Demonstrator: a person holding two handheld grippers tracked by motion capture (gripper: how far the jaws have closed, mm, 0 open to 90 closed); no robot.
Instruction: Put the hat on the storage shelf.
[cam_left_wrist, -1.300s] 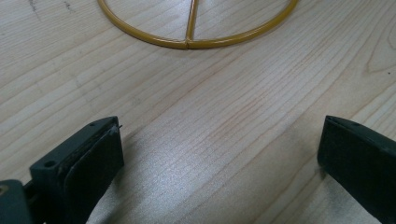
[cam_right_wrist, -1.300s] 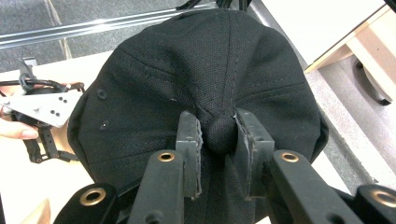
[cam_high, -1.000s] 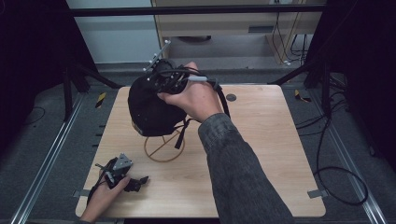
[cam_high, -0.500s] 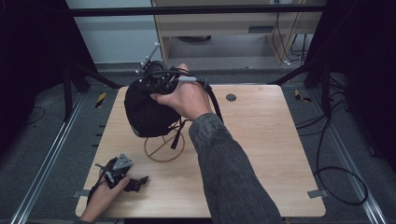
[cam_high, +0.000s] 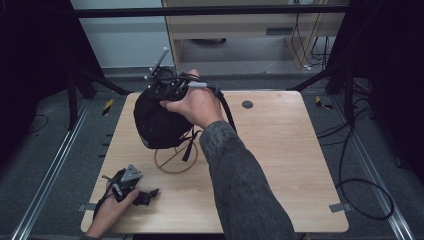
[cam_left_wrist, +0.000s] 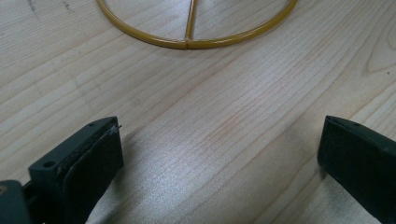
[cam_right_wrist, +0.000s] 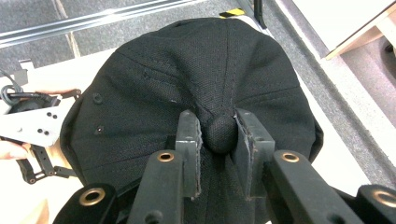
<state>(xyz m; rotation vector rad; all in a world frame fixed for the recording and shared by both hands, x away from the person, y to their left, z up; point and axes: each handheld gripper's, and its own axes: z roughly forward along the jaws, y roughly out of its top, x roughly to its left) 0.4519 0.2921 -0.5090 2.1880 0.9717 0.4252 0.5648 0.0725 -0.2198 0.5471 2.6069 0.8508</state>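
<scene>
The cap (cam_high: 157, 122) has moved up and left, off the stand (cam_high: 175, 159). The right gripper (cam_right_wrist: 219, 135) pinches its top button; the left gripper (cam_high: 131, 186) rests with jaws spread.

- The cap (cam_high: 157, 120) hides the top of the wire stand (cam_high: 176, 159).
- The picture's top edge cuts off the stand's ring in the left gripper view.

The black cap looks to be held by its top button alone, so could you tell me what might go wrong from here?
1. The right tool pinches only the small button on the black cap; the cap could slip free or swing.
2. The cap's dangling strap hangs by the gold wire stand and might snag it, tipping the stand.
3. The left tool rests open nearby and steadies nothing.
</scene>
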